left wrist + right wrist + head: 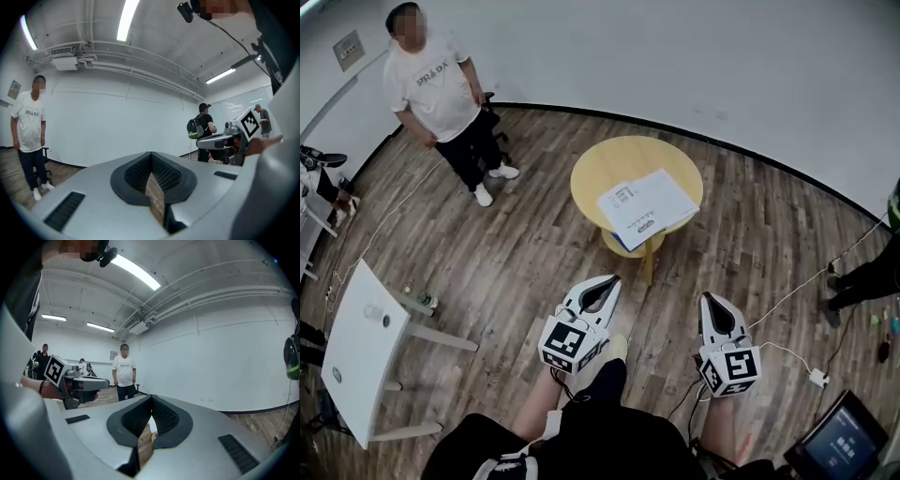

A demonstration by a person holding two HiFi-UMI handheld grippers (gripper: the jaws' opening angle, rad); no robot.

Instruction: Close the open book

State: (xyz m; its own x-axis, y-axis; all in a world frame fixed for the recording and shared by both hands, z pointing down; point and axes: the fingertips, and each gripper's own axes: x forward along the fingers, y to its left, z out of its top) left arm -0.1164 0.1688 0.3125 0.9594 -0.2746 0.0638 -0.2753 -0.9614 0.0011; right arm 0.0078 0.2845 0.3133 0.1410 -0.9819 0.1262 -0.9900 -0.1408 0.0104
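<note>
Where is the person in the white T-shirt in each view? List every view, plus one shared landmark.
Head view: person in the white T-shirt, upper left.
Left gripper view: far left.
Right gripper view: just left of centre.
Shared landmark: the white wall.

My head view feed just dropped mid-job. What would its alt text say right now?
An open book lies untouched on a round yellow table. Nearer the camera, the left gripper and right gripper are held side by side short of the table, jaws shut and empty. A person in a white T-shirt stands at upper left.
</note>
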